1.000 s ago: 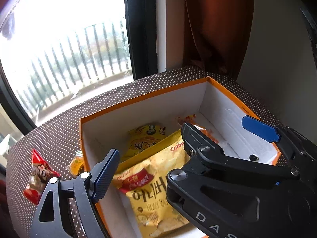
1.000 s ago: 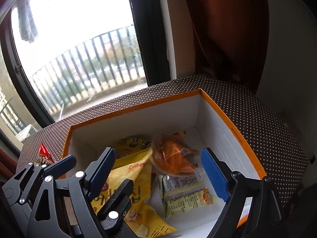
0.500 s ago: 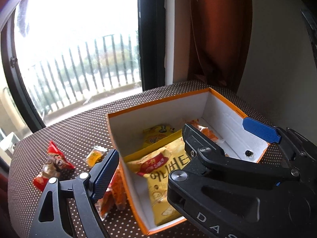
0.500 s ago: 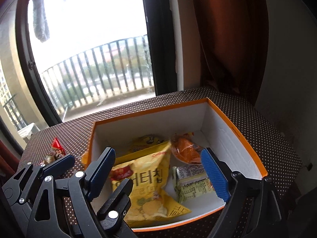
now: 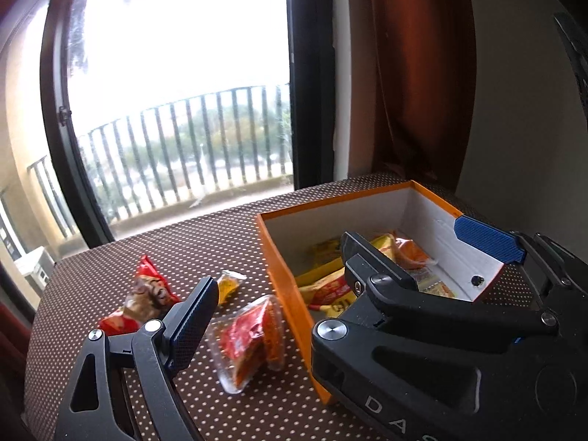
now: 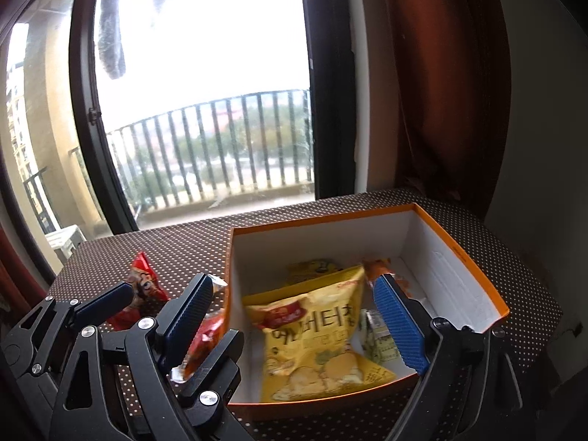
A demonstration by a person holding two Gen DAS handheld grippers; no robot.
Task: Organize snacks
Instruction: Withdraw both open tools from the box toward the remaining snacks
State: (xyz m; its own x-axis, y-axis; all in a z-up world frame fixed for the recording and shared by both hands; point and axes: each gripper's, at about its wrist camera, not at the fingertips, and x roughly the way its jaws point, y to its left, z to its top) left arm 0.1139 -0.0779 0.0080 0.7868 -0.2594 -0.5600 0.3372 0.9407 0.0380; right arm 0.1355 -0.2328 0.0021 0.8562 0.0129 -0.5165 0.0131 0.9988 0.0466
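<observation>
Claws first: the left gripper (image 5: 341,261) has its jaws opening, nothing between them, and the right gripper (image 6: 294,316) stands wide apart and empty above the box. Both hover over an orange box (image 6: 474,268) with white inner walls, set on a brown tablecloth (image 5: 205,242) with pale dots.

Inside the box the right wrist view shows four packets: a large yellow chip bag (image 6: 316,334) lying flat in the middle, a smaller yellow packet (image 6: 312,266) behind it by the far wall, an orange packet (image 6: 378,266) to the right of that, and a pale green packet (image 6: 378,338) partly hidden behind the right claw's blue pad.

The left wrist view shows more plainly what lies outside the box, to its left, three packets in all: a clear pouch of red snacks (image 5: 250,338) just beside the box wall, a small yellow sweet (image 5: 228,283) farther back, and a red packet (image 5: 143,301) leftmost, its print blurred, possibly a cartoon face.
</observation>
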